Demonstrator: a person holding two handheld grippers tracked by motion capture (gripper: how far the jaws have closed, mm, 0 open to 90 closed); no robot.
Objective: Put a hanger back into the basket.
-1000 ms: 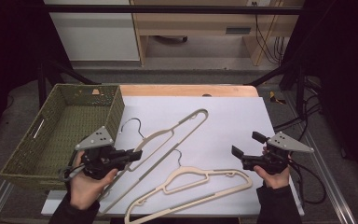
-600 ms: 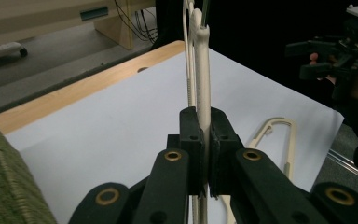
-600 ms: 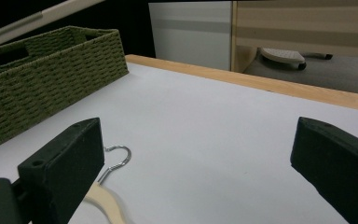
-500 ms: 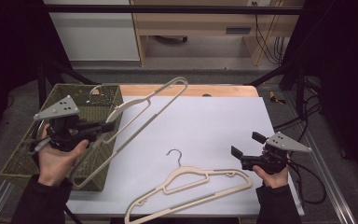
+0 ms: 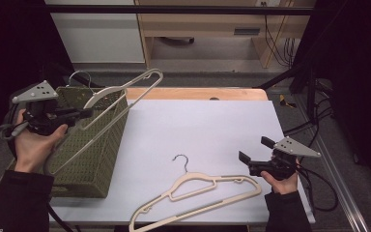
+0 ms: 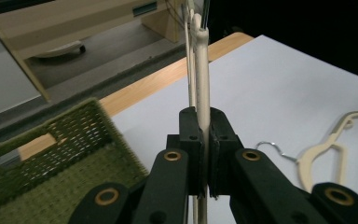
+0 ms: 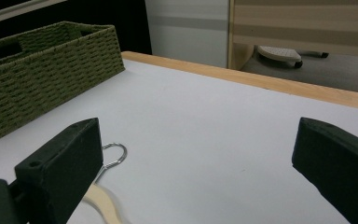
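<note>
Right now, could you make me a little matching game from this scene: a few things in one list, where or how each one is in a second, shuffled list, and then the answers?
Things:
1. lifted hanger
2. second hanger
3. basket
4. right gripper

States:
A. woven green, stands at the table's left end
B. open, fingers wide apart, holding nothing
C. lies flat on the white table
D. held in the air, clamped in the left gripper

Pairs: 1-D, 2-C, 3-A, 4-B
</note>
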